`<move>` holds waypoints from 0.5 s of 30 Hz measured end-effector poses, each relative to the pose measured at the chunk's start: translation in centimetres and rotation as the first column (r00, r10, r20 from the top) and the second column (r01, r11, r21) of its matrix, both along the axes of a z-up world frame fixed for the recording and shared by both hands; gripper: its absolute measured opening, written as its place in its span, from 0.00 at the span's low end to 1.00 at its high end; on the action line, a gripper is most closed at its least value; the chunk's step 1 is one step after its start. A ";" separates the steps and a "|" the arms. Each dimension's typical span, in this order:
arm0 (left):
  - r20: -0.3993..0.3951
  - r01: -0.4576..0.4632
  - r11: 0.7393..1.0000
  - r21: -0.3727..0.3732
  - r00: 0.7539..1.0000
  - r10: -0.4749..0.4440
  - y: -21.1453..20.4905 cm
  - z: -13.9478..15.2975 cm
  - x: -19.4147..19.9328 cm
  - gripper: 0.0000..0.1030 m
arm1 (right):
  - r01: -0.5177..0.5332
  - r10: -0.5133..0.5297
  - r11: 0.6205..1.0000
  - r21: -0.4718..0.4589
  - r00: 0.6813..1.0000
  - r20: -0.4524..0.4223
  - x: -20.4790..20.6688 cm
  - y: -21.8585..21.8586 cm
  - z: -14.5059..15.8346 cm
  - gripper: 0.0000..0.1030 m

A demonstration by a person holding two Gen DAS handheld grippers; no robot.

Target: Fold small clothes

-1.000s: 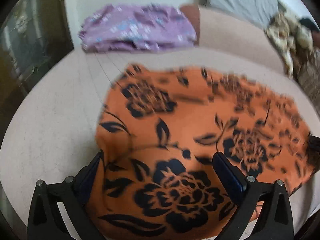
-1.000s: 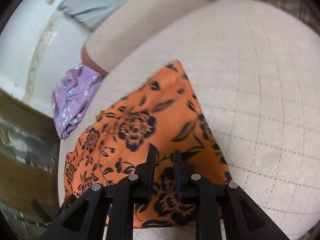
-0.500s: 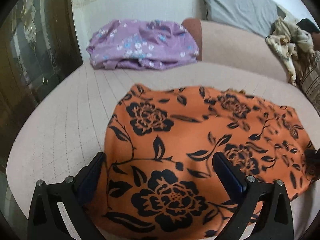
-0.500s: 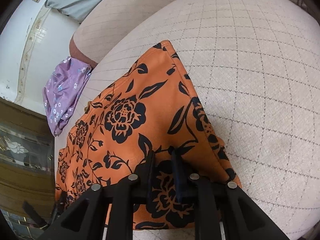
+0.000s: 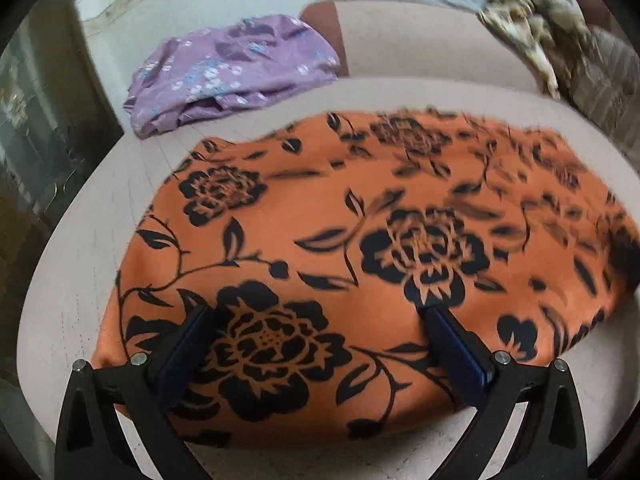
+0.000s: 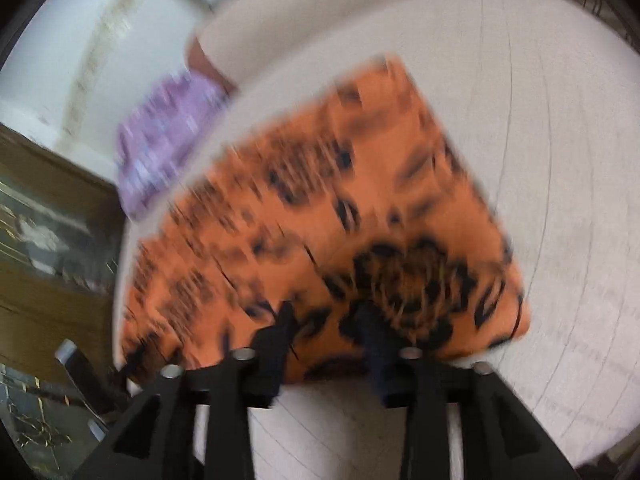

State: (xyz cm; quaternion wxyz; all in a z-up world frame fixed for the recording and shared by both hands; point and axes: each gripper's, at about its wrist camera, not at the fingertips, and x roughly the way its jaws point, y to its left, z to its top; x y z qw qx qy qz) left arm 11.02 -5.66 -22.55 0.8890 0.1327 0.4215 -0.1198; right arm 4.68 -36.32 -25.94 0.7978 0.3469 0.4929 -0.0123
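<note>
Near the cushion's (image 5: 72, 280) front edge, right tool (image 6: 326, 314) is opening off the folded orange floral garment (image 5: 360, 248); left tool (image 5: 316, 316) hangs released. Next: set it aside.

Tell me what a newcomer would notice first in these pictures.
The orange cloth with black flowers dominates, spread flat on the pale quilted cushion right before both grippers. Behind it, at the cushion's far left, lies a crumpled purple floral garment. The left gripper stands wide open over the cloth's near edge.
</note>
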 end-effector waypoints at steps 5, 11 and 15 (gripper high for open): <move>0.057 -0.025 0.999 -0.024 0.998 0.026 0.8 1.3 -0.5 1.00 | -0.004 0.008 0.999 -0.043 0.996 0.090 -1.2 0.4 2.2 0.56; 0.135 -0.041 0.997 -0.057 0.990 0.049 1.6 3.3 -1.4 1.00 | 0.022 -0.019 1.000 -0.011 0.981 0.192 -3.2 0.0 4.2 0.56; 0.157 -0.049 0.997 -0.066 0.986 0.059 1.9 3.7 -1.2 1.00 | 0.026 -0.030 0.999 0.019 0.976 0.216 -4.1 0.0 4.5 0.56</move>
